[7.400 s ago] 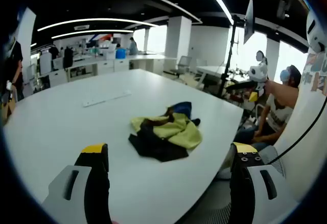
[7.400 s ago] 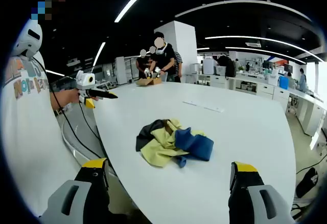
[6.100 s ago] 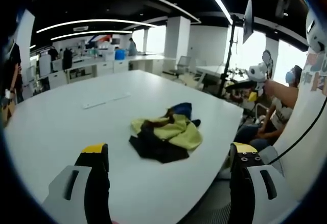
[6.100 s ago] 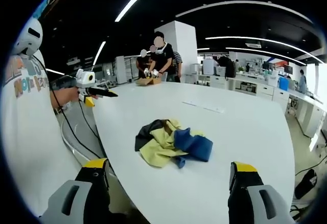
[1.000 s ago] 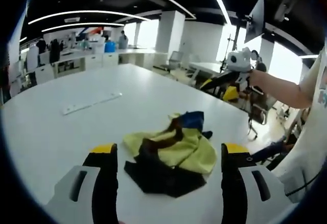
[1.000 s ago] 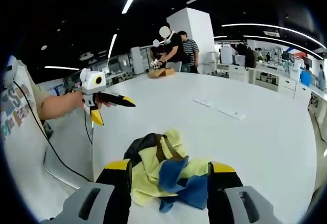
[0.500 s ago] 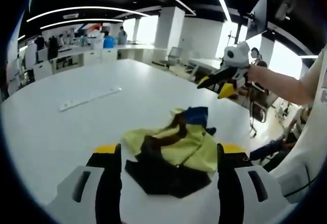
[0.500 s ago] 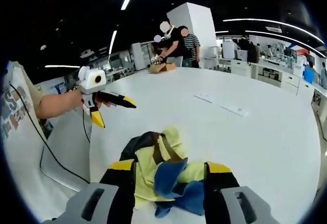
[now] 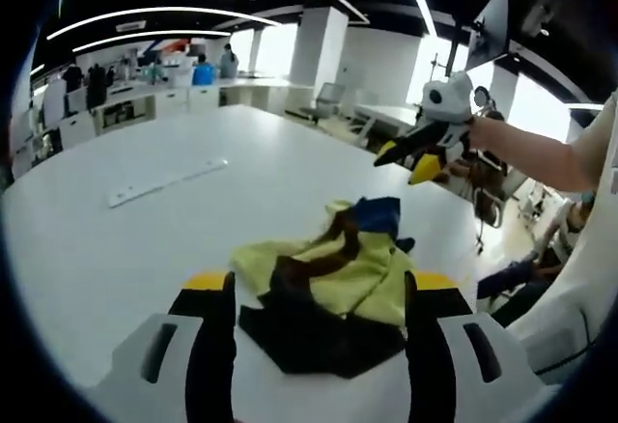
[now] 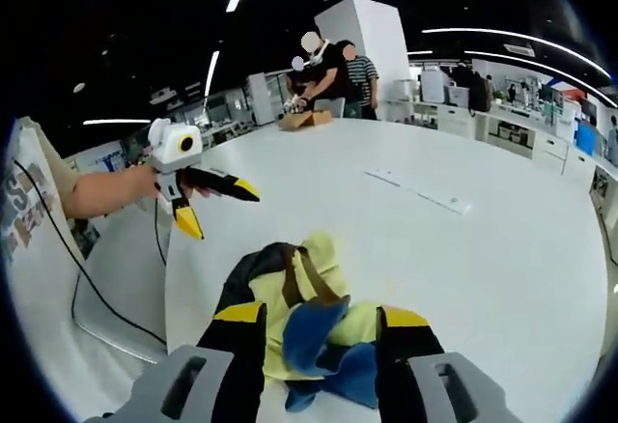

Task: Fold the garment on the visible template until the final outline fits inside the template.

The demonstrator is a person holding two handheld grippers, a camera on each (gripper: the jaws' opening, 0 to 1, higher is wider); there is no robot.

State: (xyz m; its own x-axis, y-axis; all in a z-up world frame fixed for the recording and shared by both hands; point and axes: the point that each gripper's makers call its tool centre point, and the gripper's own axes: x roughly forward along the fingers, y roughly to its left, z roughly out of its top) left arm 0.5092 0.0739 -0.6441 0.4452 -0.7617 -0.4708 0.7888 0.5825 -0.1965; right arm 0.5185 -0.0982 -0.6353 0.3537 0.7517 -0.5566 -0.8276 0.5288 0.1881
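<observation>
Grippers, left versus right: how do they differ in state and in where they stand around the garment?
The left gripper frames the garment's black and yellow-green side; the right gripper frames its blue side. The right gripper's fingers stand narrower apart than the left gripper's. Seen from the other view, each is held above the white table, fingers spread. Both are open, yellow-tipped, and hold nothing.

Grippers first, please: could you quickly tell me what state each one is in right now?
Left gripper: open, holding nothing, fingers either side of the crumpled garment.
Right gripper: open, holding nothing, over the same garment.
</observation>
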